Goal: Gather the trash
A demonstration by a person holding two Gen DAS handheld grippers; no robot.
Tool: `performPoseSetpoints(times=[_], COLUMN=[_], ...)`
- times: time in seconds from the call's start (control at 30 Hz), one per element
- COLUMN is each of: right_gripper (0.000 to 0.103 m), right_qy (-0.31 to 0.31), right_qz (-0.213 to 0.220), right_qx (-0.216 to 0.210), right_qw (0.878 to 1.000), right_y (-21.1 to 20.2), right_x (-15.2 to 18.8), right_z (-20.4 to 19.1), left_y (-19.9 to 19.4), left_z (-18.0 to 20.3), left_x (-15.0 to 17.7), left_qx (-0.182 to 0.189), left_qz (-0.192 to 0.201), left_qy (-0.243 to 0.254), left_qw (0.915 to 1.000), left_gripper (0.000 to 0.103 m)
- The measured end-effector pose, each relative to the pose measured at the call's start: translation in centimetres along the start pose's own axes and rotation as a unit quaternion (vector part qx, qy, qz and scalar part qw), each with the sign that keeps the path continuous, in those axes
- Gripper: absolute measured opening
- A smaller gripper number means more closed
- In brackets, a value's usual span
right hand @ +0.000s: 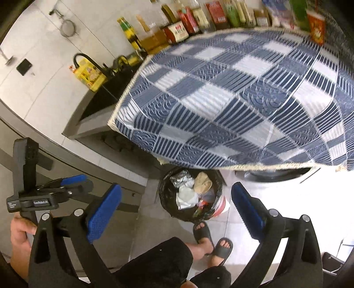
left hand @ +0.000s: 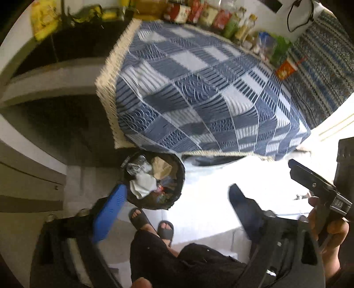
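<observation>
A trash bin [left hand: 177, 177] lined with a black bag stands on the floor under the table's front edge; it also shows in the right wrist view [right hand: 164, 195]. It holds crumpled white paper [left hand: 142, 185], a brown paper wad [left hand: 162, 169], foil [right hand: 180, 177] and colourful wrappers. My left gripper [left hand: 177, 203] is open and empty, held high above the bin and floor. My right gripper [right hand: 177, 212] is open and empty, also above the bin. Each gripper shows in the other's view: the right one [left hand: 318, 186] and the left one [right hand: 66, 183].
A table with a blue-and-white checked cloth [left hand: 199, 88] [right hand: 243, 88] fills the middle. Bottles and boxes [left hand: 210, 15] line its far edge. A dark sink [right hand: 104, 97] and yellow pack [right hand: 89, 75] lie left. My sandalled feet [right hand: 212, 241] stand beside the bin.
</observation>
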State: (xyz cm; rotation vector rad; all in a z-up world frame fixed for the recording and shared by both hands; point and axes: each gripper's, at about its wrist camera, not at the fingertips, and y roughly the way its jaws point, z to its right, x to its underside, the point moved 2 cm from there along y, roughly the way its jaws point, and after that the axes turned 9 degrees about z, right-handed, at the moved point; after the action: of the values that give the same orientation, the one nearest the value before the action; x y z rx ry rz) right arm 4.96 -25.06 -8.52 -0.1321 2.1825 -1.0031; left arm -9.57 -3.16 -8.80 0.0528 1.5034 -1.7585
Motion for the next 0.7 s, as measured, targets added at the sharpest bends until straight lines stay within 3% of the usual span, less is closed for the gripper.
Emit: performPoseSetpoints(times=[0.2, 0.7], right_gripper=[0.098, 0.098], right_qy=[-0.021, -0.043], right_qz=[0.045, 0.118], right_qx=[0.002, 0.013], right_qw=[0.999, 0.992], right_y=[-4.0, -10.9], right_x=[-1.3, -3.2], right_z=[-0.8, -2.0], left_y=[-4.9, -10.0], left_z=[1.8, 3.7], left_x=[-0.4, -1.4], left_qx=[-0.009, -0.019], left_qz=[0.059, 0.118], left_qy=[0.017, 0.033], left_qw=[0.9981, 0.9923], left_gripper=[0.096, 0.096])
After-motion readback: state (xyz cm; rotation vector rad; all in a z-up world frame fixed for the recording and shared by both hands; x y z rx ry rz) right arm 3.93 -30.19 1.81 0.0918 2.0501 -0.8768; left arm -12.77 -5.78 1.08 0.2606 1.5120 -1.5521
